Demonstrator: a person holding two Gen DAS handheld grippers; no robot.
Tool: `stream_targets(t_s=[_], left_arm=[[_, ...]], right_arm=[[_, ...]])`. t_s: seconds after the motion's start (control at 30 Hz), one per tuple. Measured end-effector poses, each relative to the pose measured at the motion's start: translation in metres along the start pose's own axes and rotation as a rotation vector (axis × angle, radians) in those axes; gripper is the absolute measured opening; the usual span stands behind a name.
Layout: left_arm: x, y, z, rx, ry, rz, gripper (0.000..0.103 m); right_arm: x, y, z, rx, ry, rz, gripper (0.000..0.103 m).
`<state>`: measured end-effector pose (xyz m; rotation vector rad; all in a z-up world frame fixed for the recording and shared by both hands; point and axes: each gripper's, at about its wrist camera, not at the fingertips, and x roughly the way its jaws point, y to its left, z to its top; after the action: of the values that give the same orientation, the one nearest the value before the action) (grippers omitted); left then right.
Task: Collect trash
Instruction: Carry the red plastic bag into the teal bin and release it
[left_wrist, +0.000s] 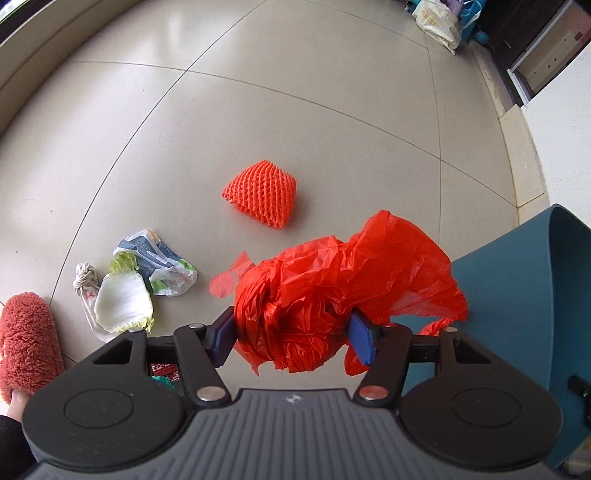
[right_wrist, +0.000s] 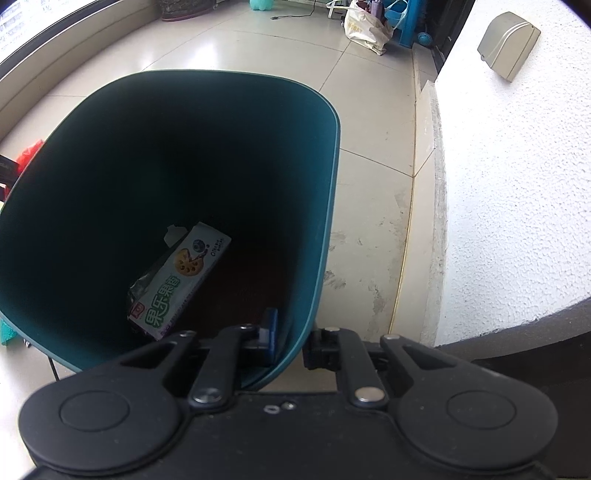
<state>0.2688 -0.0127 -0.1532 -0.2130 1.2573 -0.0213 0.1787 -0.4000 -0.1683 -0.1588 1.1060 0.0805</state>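
- At the lower left edge of the left wrist view I see a fuzzy red slipper (left_wrist: 26, 341) on the tiled floor (left_wrist: 295, 122).
- Just right of it lies a knotted white rag (left_wrist: 85, 277), touching a cabbage leaf (left_wrist: 123, 304) that overlaps a crumpled printed plastic wrapper (left_wrist: 159, 264).
- Near the frame centre an orange foam fruit net (left_wrist: 263, 197) sits alone on the floor, apart from the other litter.
- My left tool (left_wrist: 291, 338) is clenched on a crumpled red plastic bag (left_wrist: 314, 299); both blue pads (left_wrist: 360, 338) press into its bunched middle, and the loose film flares toward the right.
- At the right edge, the teal trash bin (left_wrist: 517, 280) stands just beside the bag, its rim touching the film's far end in the picture.
- In the right wrist view, the bin (right_wrist: 325, 206) fills the left and centre of the frame, with a snack box (right_wrist: 181, 280) lying tilted at its bottom.
- My right tool (right_wrist: 291, 341) is clenched on the bin's near wall, one finger inside, one outside.
- A white textured wall (right_wrist: 517, 184) takes the right side.
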Motion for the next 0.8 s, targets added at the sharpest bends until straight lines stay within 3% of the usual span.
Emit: stream_targets(t_s=[0.23,0.47,0.6,0.8], left_arm=[[-0.103,-0.019,-0.02,0.076,-0.166,-0.1,0.062],[-0.162,-0.062,-0.042,0.188,-0.231,-0.184,0.062],[-0.158,-0.098,-0.046,0.256,-0.223,-0.204,0.062],[-0.103,-0.155,-0.05,0.332,-0.126,-0.166,0.062]], right_arm=[[-0.003,0.006,-0.002,-0.029,-0.016,0.011,0.012],[-0.005,0.014,0.001,-0.072,-0.008,0.048,0.012],[-0.006,0.02,0.004,-0.106,-0.004,0.058,0.012],[-0.003,0.018,0.008,-0.116,-0.002,0.065,0.012]])
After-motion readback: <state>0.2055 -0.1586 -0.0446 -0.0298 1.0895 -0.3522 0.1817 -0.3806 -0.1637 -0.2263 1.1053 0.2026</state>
